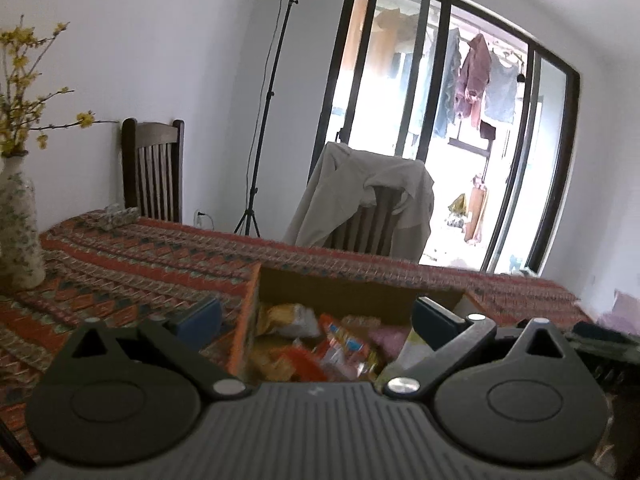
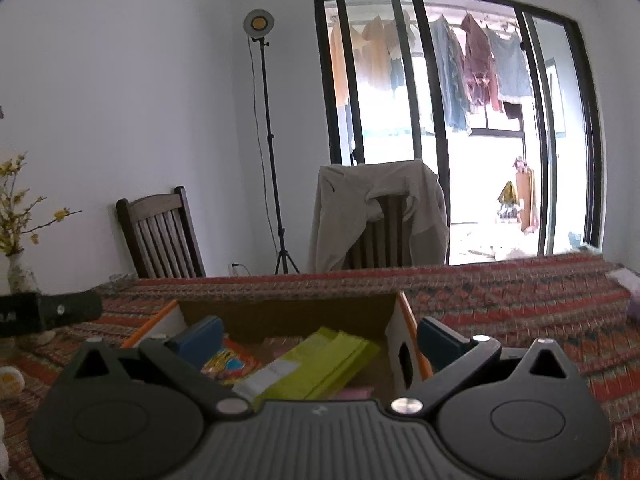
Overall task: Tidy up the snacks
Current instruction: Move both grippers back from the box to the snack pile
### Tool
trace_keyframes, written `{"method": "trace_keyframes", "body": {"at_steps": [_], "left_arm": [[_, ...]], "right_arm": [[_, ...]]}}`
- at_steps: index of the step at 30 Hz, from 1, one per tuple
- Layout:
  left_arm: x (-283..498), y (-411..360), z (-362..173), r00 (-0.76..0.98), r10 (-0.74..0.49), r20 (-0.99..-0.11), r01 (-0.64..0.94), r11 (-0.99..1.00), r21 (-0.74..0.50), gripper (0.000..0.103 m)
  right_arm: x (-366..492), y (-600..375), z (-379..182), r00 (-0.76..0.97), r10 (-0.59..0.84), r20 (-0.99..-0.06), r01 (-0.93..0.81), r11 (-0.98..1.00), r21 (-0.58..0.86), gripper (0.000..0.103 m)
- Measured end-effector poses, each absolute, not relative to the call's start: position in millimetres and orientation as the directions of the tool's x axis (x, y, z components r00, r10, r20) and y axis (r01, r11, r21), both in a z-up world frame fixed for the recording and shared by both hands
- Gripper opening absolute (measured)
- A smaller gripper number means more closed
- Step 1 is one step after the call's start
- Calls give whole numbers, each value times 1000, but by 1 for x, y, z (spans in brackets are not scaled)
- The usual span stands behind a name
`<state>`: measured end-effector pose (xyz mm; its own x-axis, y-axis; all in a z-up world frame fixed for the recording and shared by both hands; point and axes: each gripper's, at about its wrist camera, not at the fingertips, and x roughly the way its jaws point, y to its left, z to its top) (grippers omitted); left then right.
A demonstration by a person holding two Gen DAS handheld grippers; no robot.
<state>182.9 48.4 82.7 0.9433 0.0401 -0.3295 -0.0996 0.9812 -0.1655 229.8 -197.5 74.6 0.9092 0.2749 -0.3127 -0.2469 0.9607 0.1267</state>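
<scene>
The left tool (image 1: 316, 316) stands wide open with nothing between its blue pads, hanging just above the near-left part of a cardboard box (image 1: 344, 292); the right tool (image 2: 320, 338) is likewise spread wide and empty, poised over the same box's near edge, its right finger outside the right wall. Inside the box lie the snacks: a jumble of crinkly packets (image 1: 344, 344) in orange, yellow and pink seen from the left wrist, and from the right wrist a flat yellow-green pouch (image 2: 320, 364) beside a bright orange packet (image 2: 230, 362). These look light, soft and slippery-filmed, likely to crumple or crush, so a gentle pinch on a sealed edge or flat corner would probably serve better than squeezing the filled middle. The box sits on a worktop (image 1: 132, 256) under a patterned red cloth, with a flower vase (image 1: 18, 224) well apart at the left and chairs beyond.
</scene>
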Motion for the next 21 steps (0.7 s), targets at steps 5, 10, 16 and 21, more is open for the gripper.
{"method": "trace_keyframes", "body": {"at_steps": [5,10,16,21], "left_arm": [[152,65,68,931,39,-363,-102,983,-154,103],[124,82,48,914,40,-403,-110,982,-151,103],[101,99,20,889,43,-456,-133,977,-166,103],[96,109,5,886,47,-461,-147,972,-184,103]], "right_arm": [[203,-198,67,891,282,-356,-240,958,160,103],[176,-194,55,867,286,-409,-241,957,159,103],[150,-194,37,835,286,-471,-230,958,173,103],[135,-193,23,801,264,-537,-199,964,177,103]]}}
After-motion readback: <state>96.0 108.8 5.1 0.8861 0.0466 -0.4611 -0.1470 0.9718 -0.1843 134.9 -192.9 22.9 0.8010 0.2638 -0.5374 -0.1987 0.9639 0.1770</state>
